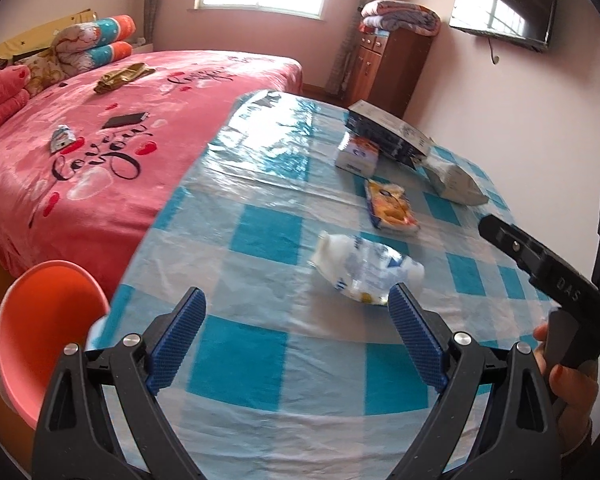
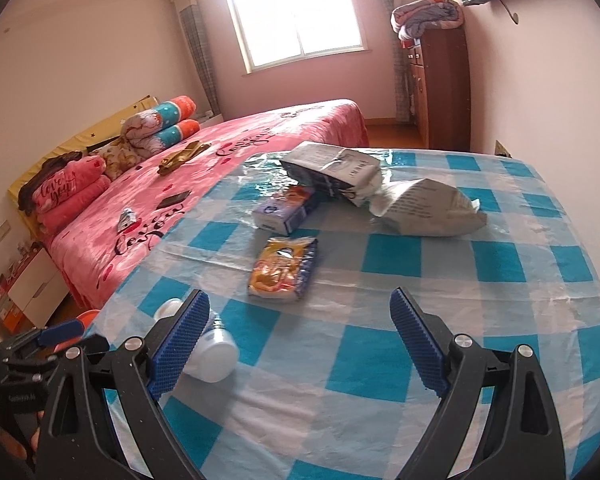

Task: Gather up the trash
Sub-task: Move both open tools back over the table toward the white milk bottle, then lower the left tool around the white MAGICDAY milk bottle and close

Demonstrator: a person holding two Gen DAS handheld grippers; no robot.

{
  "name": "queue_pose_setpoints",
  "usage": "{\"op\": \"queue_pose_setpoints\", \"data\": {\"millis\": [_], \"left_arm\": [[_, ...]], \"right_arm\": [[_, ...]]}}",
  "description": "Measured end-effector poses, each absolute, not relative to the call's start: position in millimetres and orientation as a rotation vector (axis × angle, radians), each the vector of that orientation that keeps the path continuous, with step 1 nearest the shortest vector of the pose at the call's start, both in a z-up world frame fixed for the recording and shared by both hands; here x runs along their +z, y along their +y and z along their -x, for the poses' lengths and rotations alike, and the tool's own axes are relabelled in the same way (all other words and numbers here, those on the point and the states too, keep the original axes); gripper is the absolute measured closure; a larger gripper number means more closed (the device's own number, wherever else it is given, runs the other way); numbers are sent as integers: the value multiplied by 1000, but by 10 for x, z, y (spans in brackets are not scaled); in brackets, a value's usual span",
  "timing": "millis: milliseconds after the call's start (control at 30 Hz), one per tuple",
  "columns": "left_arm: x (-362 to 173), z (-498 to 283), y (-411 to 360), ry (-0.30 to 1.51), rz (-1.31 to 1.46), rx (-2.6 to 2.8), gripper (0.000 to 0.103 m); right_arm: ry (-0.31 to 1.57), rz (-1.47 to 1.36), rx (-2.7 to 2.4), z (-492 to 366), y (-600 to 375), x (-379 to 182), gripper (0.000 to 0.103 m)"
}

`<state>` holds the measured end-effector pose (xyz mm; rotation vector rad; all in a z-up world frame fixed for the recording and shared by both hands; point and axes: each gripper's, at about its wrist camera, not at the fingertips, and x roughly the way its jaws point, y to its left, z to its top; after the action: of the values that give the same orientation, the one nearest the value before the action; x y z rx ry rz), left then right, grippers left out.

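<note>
On the blue-and-white checked table [image 1: 268, 236] lies a crushed white plastic bottle [image 1: 364, 268], just beyond my left gripper [image 1: 296, 300] and close to its right fingertip. That gripper is open and holds nothing. Farther back are a yellow snack wrapper [image 1: 390, 206], a tissue pack [image 1: 358, 154], a black-and-white carton [image 1: 392, 136] and a white paper bag [image 1: 456, 182]. My right gripper [image 2: 300, 304] is open and empty above the table. The bottle [image 2: 216, 348] lies partly behind its left finger, and the wrapper [image 2: 284, 268] is ahead of it.
An orange plastic chair [image 1: 44, 328] stands at the table's left corner. A pink bed [image 1: 100, 152] with a phone, wrappers and folded quilts runs along the left. A brown cabinet [image 2: 440, 92] stands by the far wall. A hand [image 1: 568, 380] grips the other tool at right.
</note>
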<state>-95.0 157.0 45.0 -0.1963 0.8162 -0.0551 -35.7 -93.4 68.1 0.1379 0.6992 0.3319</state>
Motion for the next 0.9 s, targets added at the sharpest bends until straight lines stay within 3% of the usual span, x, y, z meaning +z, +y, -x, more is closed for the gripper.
{"op": "queue_pose_setpoints", "data": {"millis": [900], "left_arm": [[194,599,869,919,178,-166,10]], "right_arm": [[794,-365,191,24,-1896,360,12]]}}
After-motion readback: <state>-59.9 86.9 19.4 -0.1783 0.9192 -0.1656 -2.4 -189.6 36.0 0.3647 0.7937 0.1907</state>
